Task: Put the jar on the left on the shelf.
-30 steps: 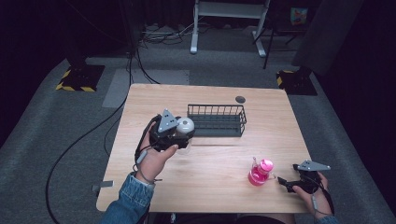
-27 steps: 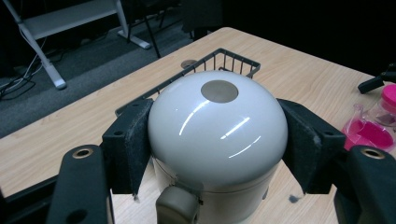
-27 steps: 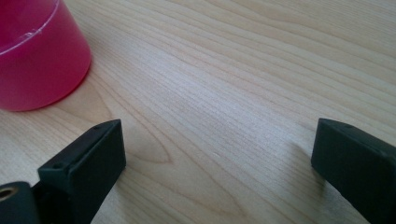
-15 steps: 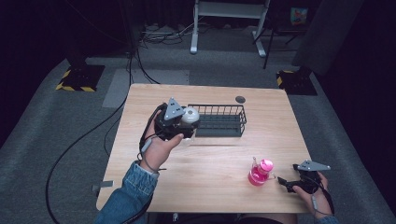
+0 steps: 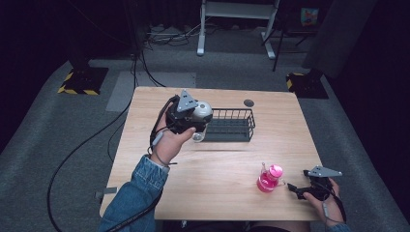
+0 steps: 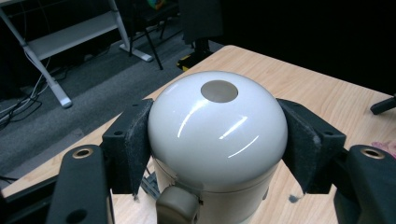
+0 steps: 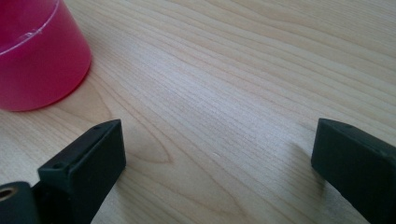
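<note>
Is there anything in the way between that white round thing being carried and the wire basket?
Nothing visible. The left gripper grips the white dome-topped container right at the near left end of the black wire basket, whose inside looks empty. The pink bottle stands far off, by the right gripper.

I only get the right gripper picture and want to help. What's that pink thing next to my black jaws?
Observer: A pink bottle with a pink cap, standing upright on the table.
Operator: Where's the other hand?
Observer: The left gripper is shut on a round white container.
Operator: Where is it holding it?
Observer: Lifted off the table, at the left end of a black wire basket.
</note>
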Available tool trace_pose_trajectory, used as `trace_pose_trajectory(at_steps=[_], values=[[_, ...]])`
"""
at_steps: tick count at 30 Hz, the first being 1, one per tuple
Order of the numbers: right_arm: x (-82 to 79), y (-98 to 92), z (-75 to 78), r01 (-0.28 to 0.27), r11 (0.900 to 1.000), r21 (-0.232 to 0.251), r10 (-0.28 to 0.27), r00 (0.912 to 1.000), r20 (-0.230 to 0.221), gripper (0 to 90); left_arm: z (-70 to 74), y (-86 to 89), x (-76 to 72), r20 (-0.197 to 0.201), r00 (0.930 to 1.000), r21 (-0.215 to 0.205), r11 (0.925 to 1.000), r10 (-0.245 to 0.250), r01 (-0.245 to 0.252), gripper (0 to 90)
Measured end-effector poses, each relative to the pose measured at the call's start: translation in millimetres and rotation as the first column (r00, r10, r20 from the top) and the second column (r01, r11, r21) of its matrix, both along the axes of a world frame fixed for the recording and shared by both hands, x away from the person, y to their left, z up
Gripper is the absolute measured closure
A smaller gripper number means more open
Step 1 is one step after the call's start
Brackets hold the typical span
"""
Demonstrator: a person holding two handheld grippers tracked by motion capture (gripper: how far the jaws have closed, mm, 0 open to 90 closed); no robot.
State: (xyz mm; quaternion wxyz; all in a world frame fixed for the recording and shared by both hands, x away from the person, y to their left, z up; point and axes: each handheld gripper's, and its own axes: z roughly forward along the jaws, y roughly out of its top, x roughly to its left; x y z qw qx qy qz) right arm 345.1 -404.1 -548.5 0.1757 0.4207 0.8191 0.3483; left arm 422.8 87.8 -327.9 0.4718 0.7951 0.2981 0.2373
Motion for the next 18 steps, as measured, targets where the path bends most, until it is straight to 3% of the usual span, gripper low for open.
trace_pose_trajectory(at_steps=[18], values=[[0.0, 0.0, 0.0, 0.0, 1.0, 0.0, 0.0, 1.0, 0.0, 2.8, 11.9, -18.2, 34.8, 0.014, 0.9999, -0.006, 0.9999, -0.009, 0.009, 31.6]])
